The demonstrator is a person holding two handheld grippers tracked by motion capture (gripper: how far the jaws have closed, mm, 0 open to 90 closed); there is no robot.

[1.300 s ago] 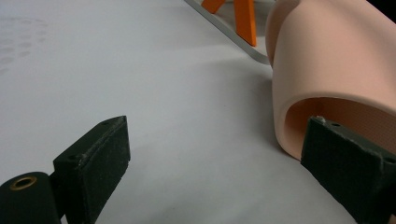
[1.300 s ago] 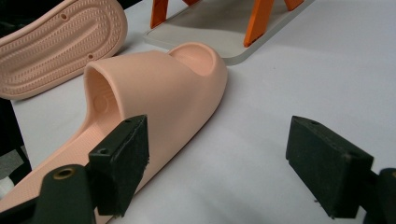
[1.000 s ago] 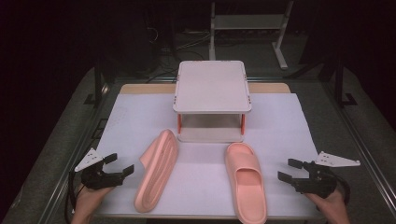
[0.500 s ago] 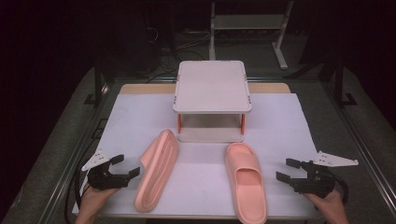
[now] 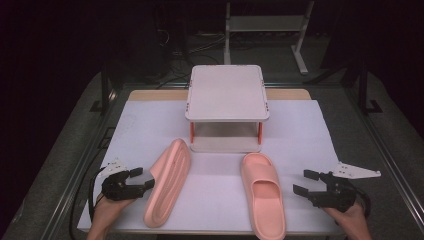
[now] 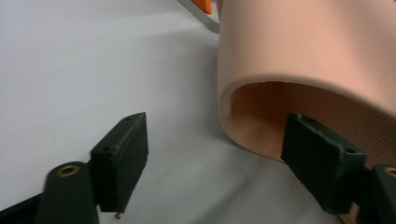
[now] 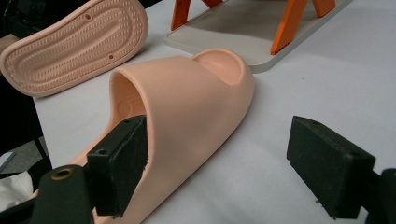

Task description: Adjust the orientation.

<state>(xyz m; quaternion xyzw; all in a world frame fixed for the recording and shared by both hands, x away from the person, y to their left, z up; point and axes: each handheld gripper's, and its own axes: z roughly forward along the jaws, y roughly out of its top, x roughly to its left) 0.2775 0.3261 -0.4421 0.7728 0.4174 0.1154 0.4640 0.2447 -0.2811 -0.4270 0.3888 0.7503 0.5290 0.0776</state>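
- Down at the near left corner, the left hand (image 5: 102,212) reaches in from the bottom edge, holding the left gripper (image 5: 141,179) low and level, aimed right at the overturned slipper (image 5: 169,181).
- Its jaws have just been closing yet stand apart; in the left gripper view one pad sits at the mouth of the slipper's strap, the other on the bare white sheet (image 5: 220,200).
- On the right, the right hand (image 5: 350,220) holds the right gripper (image 5: 306,182) level, jaws apart, just beside the upright slipper (image 5: 263,192).
- Both slippers lie before the small shelf (image 5: 226,92).
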